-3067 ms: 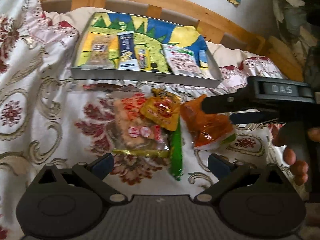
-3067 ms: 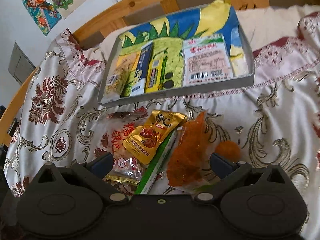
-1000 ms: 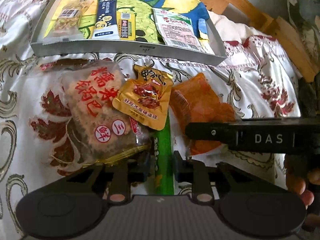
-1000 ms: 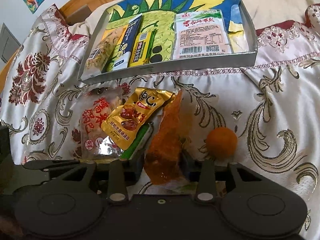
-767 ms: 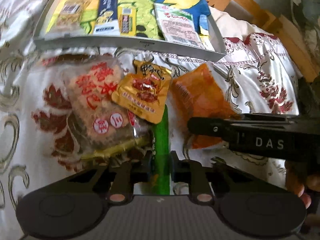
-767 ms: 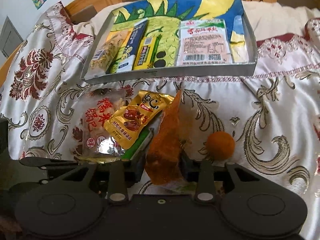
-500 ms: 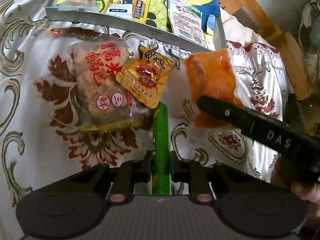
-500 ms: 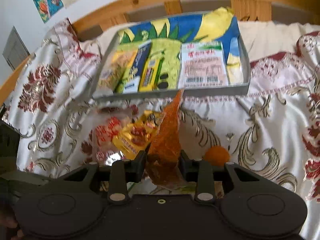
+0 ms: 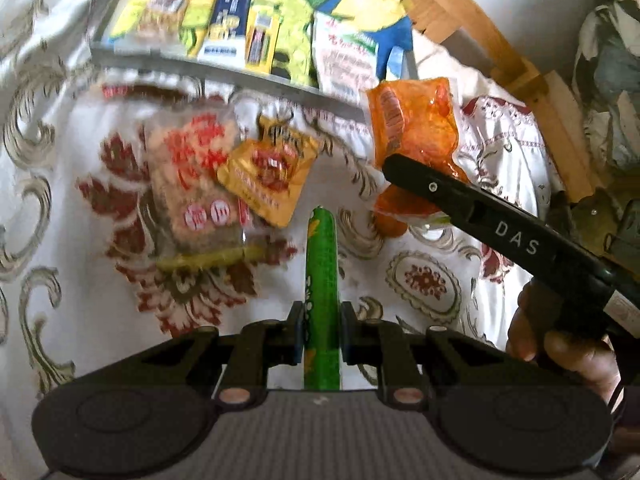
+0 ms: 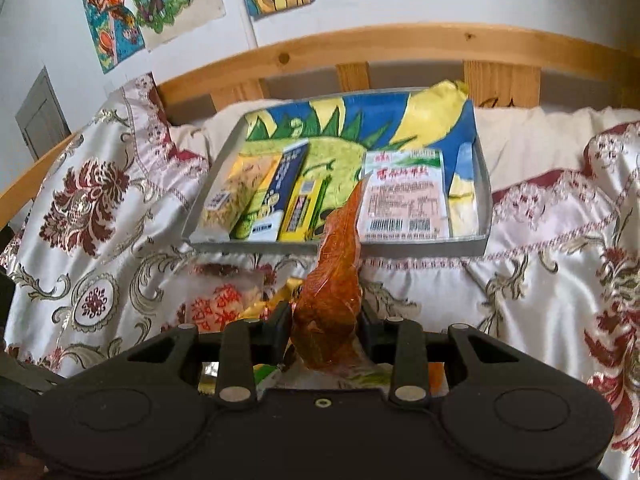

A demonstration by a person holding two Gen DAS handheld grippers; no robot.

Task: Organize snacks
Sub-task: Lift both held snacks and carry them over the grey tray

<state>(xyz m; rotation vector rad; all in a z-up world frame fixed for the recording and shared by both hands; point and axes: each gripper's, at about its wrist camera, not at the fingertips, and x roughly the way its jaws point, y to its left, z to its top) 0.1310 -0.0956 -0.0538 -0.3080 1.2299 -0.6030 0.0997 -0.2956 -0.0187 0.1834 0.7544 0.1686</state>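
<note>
My left gripper is shut on a long green snack stick and holds it above the bedspread. My right gripper is shut on an orange snack pouch, lifted clear of the bed; the pouch also shows in the left wrist view. A grey tray with a dinosaur-print liner lies ahead and holds several packets, among them a white packet. A clear rice-cracker bag and a gold pouch lie on the bedspread before the tray.
The bed has a white, floral satin cover. A wooden bed rail runs behind the tray, with posters on the wall. The right gripper's body and the hand holding it cross the right side of the left view.
Both grippers closed on their snacks and lifted. The green stick has slid out from under the gold pouch. The orange pouch has risen off the bed toward the tray.
</note>
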